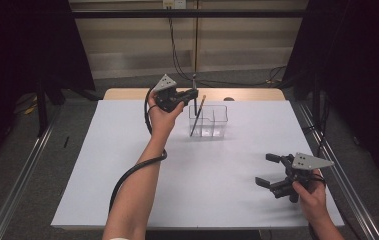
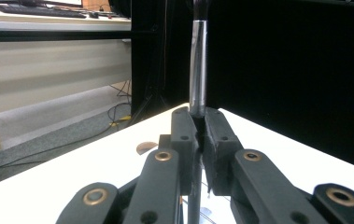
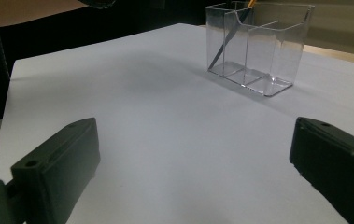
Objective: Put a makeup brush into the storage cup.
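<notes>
Left gripper [image 1: 193, 93]: jaws clamped on upright dark pen [image 2: 197, 70], held above left rear corner of clear organizer [image 1: 208, 121]. Pen tip pointing down toward organizer's left compartment; pencil [image 1: 197, 116] already leaning inside same compartment. Right gripper [image 1: 268, 169]: jaws spread wide, nothing between, well apart from organizer, toward near right. Organizer standing on white tabletop [image 1: 127, 165], toward far edge. Wooden strip [image 1: 127, 94] beyond organizer, then grey floor [image 1: 132, 77], cables [image 1: 177, 60], pale wall. Black curtains [image 1: 22, 45] either side.

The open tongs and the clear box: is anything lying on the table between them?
No, just bare white table between the right tongs and the clear box, in the right gripper view.
</notes>
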Demonstrator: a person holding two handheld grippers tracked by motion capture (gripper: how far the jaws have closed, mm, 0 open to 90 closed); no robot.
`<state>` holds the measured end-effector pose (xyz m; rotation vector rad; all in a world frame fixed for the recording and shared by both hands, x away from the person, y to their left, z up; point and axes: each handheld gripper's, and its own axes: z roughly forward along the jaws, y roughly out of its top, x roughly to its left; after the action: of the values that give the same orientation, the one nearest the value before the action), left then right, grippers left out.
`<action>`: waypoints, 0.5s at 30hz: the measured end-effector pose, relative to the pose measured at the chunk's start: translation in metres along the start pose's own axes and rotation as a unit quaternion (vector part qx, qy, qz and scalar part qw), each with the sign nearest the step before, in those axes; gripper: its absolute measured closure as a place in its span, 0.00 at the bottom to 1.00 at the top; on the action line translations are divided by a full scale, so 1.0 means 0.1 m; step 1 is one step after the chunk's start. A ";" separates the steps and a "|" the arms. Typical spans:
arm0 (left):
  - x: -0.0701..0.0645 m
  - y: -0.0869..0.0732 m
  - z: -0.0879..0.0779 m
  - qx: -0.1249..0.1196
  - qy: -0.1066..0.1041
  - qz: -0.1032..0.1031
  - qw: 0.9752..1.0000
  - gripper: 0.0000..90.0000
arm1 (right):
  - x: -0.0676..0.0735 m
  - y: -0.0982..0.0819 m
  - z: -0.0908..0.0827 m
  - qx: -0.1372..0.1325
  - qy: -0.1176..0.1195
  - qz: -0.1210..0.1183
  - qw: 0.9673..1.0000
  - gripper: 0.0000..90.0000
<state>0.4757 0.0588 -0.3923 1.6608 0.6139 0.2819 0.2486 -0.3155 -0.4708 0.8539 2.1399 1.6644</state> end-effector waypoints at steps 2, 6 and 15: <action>0.00 -0.01 0.00 0.001 0.000 -0.001 1.000 0.93 | 0.00 0.00 0.00 0.000 0.000 0.000 1.000 0.01; 0.00 -0.04 0.00 0.004 -0.002 -0.002 1.000 0.93 | 0.00 0.00 0.00 0.000 0.001 -0.001 1.000 0.01; -0.01 -0.08 0.00 0.009 -0.004 -0.002 1.000 0.93 | 0.00 0.00 0.00 -0.001 0.002 -0.001 1.000 0.01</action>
<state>0.4730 0.0591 -0.3994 1.6778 0.6151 0.2662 0.2488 -0.3151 -0.4706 0.8501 2.1411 1.6676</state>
